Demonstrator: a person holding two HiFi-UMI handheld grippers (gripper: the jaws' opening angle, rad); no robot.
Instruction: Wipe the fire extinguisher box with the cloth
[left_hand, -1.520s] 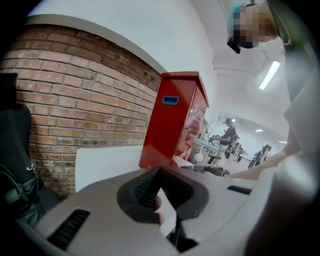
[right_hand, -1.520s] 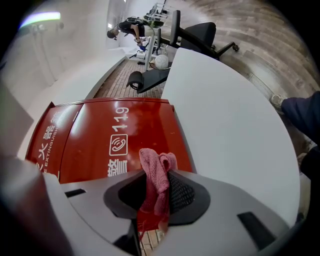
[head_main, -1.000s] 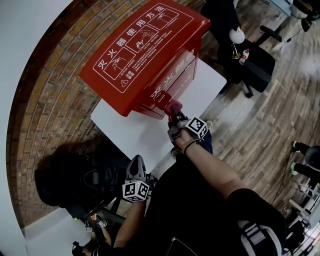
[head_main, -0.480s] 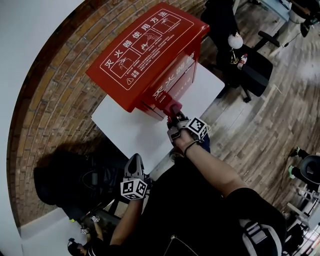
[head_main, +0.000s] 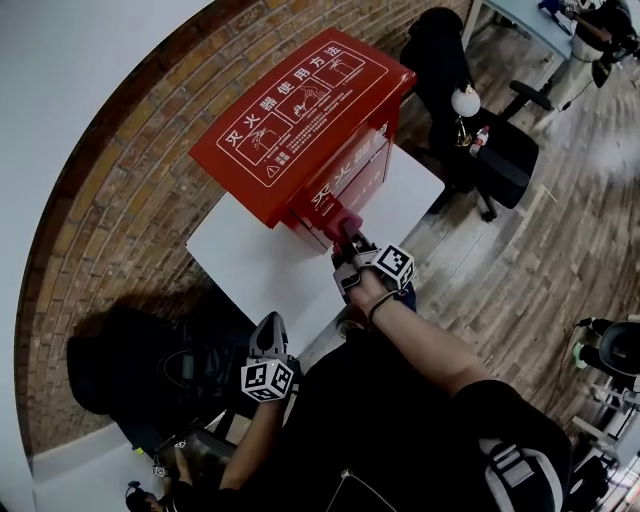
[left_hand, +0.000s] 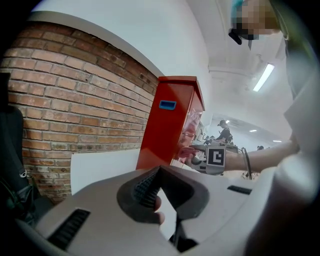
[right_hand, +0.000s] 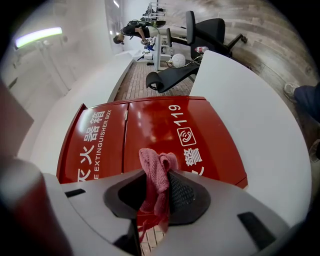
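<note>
One red box (head_main: 300, 120), one pink cloth (head_main: 350, 216), one white panel (head_main: 255, 270), two tools (head_main: 270, 322) (head_main: 346, 238)

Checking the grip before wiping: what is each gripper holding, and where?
Right gripper pinches the cloth by its bunched middle; left gripper is shut on nothing.

Red box (head_main: 300, 110), pink cloth (right_hand: 156, 172)

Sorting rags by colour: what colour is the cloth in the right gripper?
Dusty pink cloth, paler than the red box; clearest in the right gripper view.
</note>
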